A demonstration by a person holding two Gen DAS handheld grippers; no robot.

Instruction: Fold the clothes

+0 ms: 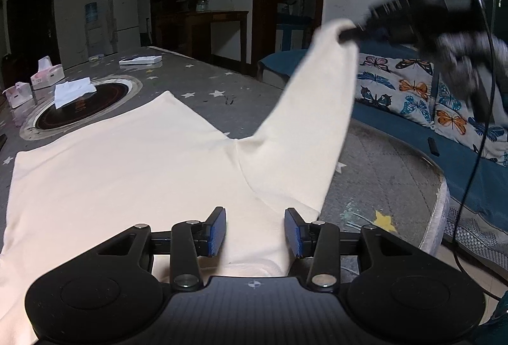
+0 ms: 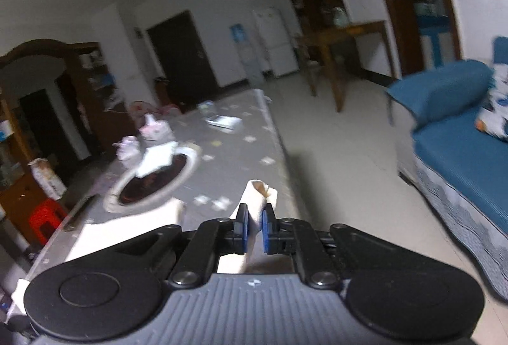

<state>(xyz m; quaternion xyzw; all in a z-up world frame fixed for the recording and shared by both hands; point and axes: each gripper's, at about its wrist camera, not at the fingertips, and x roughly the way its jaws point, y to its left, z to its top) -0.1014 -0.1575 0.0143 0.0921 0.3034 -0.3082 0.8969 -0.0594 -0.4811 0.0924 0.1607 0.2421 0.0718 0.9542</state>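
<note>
A cream long-sleeved shirt (image 1: 120, 173) lies flat on the grey star-patterned table (image 1: 203, 75). My left gripper (image 1: 255, 230) is open, its blue pads either side of the shirt's near edge by the shoulder. My right gripper (image 1: 349, 33) is shut on the cuff of the right sleeve (image 1: 311, 122) and holds it raised high above the table's right side, blurred. In the right wrist view the right gripper (image 2: 255, 229) pinches the cream cuff (image 2: 258, 195) between its blue pads.
A round dark hotplate (image 1: 82, 105) set in the table holds a white cloth (image 1: 71, 91). Pink tissue boxes (image 1: 47, 75) and a white box (image 1: 140, 60) stand further back. A blue sofa with butterfly cushions (image 1: 412, 91) lies right of the table's edge.
</note>
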